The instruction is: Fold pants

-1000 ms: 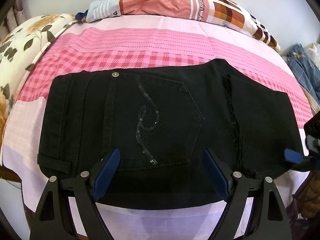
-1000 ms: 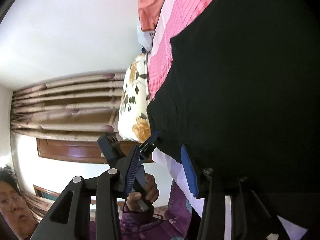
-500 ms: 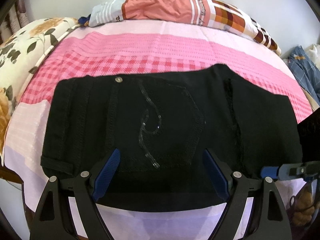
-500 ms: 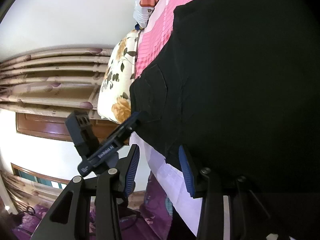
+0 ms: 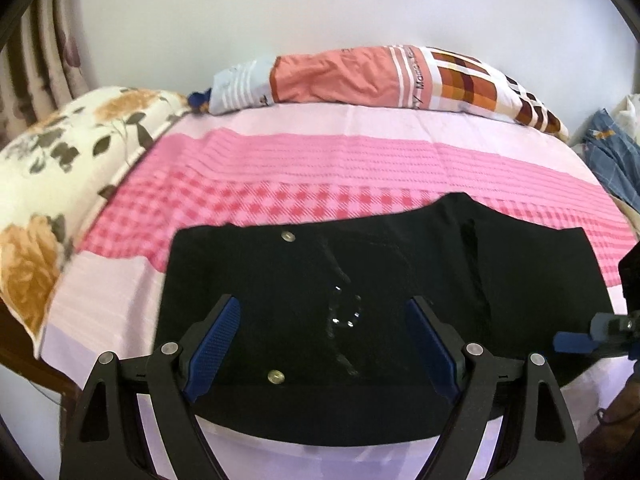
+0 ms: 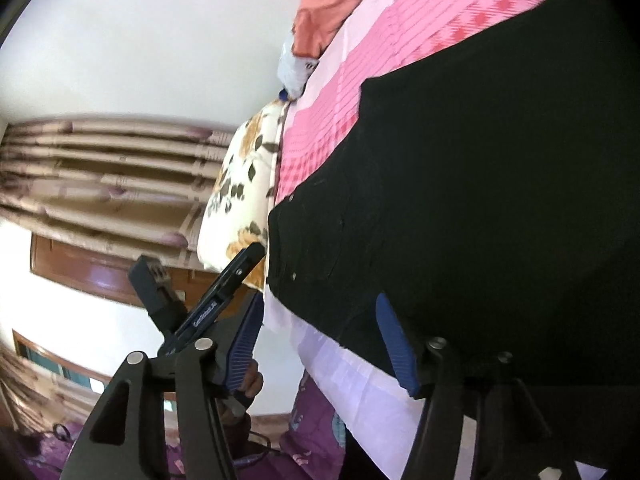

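Lifted left gripper (image 5: 322,334) now hovers over folded pants (image 5: 384,280) (black).

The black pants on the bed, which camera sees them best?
The left wrist view: the black pants lie flat there, nearly whole, with both rivets and the sparkly swirl showing. The right wrist view shows the pants sideways, close up and cut off at the picture's edge.
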Action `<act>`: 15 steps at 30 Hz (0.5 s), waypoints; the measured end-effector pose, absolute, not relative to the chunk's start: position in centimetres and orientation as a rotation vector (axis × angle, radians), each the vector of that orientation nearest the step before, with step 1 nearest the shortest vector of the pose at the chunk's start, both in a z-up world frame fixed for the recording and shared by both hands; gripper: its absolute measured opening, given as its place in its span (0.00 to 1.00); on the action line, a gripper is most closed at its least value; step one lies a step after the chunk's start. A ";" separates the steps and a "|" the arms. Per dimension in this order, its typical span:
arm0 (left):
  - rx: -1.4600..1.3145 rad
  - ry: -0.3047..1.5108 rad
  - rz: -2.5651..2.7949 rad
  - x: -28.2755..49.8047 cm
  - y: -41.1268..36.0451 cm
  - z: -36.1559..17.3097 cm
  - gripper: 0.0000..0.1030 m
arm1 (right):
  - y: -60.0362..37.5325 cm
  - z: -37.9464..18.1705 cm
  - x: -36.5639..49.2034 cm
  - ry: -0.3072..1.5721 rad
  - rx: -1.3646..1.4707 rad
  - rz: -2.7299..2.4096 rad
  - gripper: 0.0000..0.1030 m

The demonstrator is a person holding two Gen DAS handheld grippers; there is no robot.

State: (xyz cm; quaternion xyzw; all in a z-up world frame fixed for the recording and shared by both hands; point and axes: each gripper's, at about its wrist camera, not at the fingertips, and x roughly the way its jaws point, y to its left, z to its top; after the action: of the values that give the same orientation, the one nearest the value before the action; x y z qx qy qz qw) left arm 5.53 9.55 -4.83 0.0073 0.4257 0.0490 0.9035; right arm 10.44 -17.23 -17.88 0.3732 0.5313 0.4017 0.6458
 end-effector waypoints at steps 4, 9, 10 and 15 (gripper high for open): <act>0.048 0.858 0.138 5.3 9.8 -4.2 0.82 | -17.6 -18.2 10.5 1.210 0.877 0.898 0.56; 0.082 0.854 0.160 5.2 9.9 -4.1 0.82 | -17.2 -17.8 10.5 1.202 0.857 0.899 0.57; 0.090 0.853 0.166 5.1 10.0 -4.0 0.82 | -17.1 -17.8 10.5 1.202 0.857 0.897 0.57; 0.103 0.850 0.184 4.9 10.4 -3.8 0.82 | -17.0 -17.9 10.5 1.205 0.874 0.884 0.57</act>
State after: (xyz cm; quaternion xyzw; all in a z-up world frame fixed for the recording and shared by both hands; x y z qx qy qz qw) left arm 4.92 10.39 -3.83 0.0500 0.4117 0.0891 0.9056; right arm 10.54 -17.00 -17.87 0.3843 0.5299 0.3887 0.6484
